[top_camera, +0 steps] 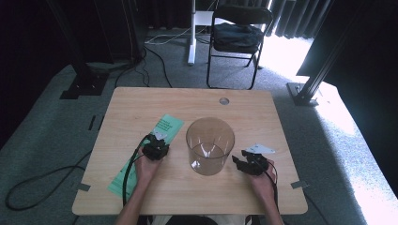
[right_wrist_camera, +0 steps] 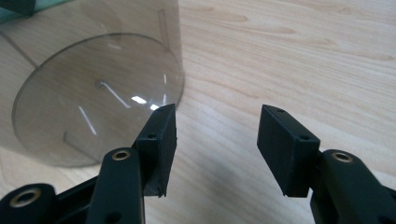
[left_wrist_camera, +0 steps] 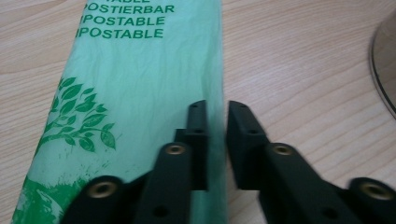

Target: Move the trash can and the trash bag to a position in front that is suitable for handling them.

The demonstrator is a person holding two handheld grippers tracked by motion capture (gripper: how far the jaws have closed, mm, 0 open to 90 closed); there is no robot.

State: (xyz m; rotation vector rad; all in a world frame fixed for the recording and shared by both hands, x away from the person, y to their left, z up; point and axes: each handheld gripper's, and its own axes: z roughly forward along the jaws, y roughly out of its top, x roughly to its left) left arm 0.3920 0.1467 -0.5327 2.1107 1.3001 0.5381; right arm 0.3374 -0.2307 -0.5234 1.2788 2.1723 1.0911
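Note:
A flat green compostable bag with a leaf print lies on the wooden table, left of centre. My left gripper is low over the bag's right edge. Its jaws stand close together with a narrow gap, the bag's edge lies flat between them, and the pads are not pressing on it. A clear round container stands upright in the middle of the table. My right gripper rests just right of the container, open wide, with bare wood between its fingers.
The container's rim curves in at the right edge of the left gripper view. A cable hole sits near the table's far edge. Beyond the table stand a black chair and a white stand leg, and cables lie on the carpet.

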